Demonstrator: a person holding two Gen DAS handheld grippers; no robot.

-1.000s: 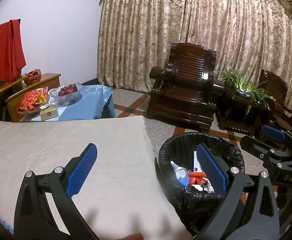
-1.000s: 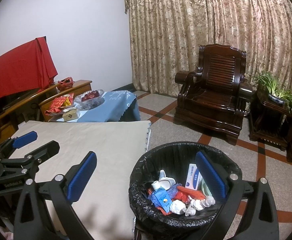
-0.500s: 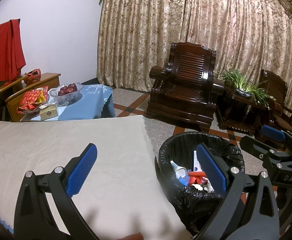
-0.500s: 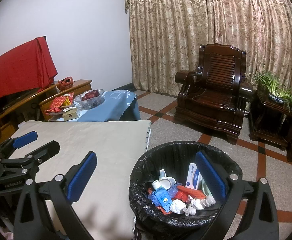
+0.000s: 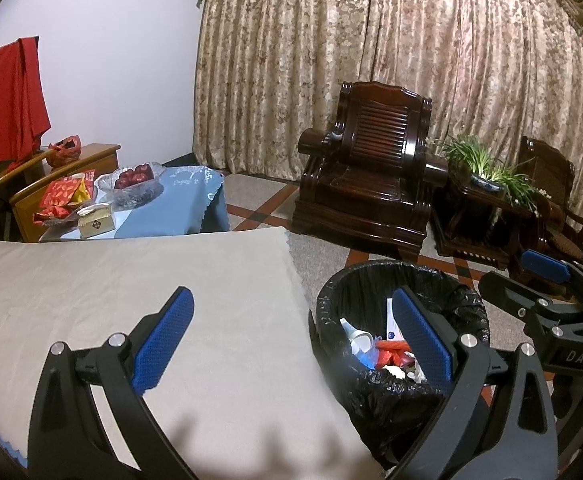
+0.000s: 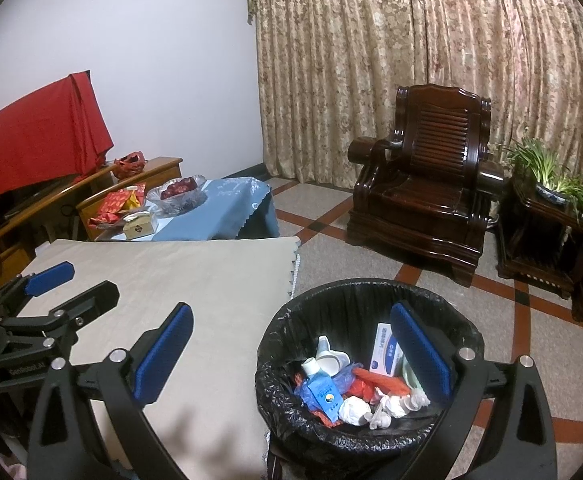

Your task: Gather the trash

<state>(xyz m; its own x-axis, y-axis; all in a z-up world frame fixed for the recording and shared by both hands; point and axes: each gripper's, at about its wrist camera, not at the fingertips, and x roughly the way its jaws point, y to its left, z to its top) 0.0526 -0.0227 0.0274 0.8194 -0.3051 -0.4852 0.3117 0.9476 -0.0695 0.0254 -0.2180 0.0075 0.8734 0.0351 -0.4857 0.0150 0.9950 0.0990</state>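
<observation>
A round bin with a black liner [image 6: 367, 296] [image 5: 375, 280] stands on the floor beside the beige-covered table [image 6: 195, 280] [image 5: 131, 272]. Inside lie a blue bottle [image 6: 322, 390], a white box [image 6: 385, 350], crumpled white paper [image 6: 353, 408] and red scraps [image 5: 389, 356]. My right gripper [image 6: 291, 352] hangs open above the bin's left rim, nothing between its blue pads. My left gripper [image 5: 291, 340] is open too, straddling the table's right edge and the bin. Each gripper shows at the side of the other's view.
A low table with a blue cloth [image 6: 227, 208] carries a glass bowl of red fruit [image 6: 179, 194], a small box and red packets. A dark wooden armchair [image 6: 423, 196], a plant stand [image 6: 551, 216] and curtains stand behind. Red cloth [image 6: 31, 140] hangs at the left.
</observation>
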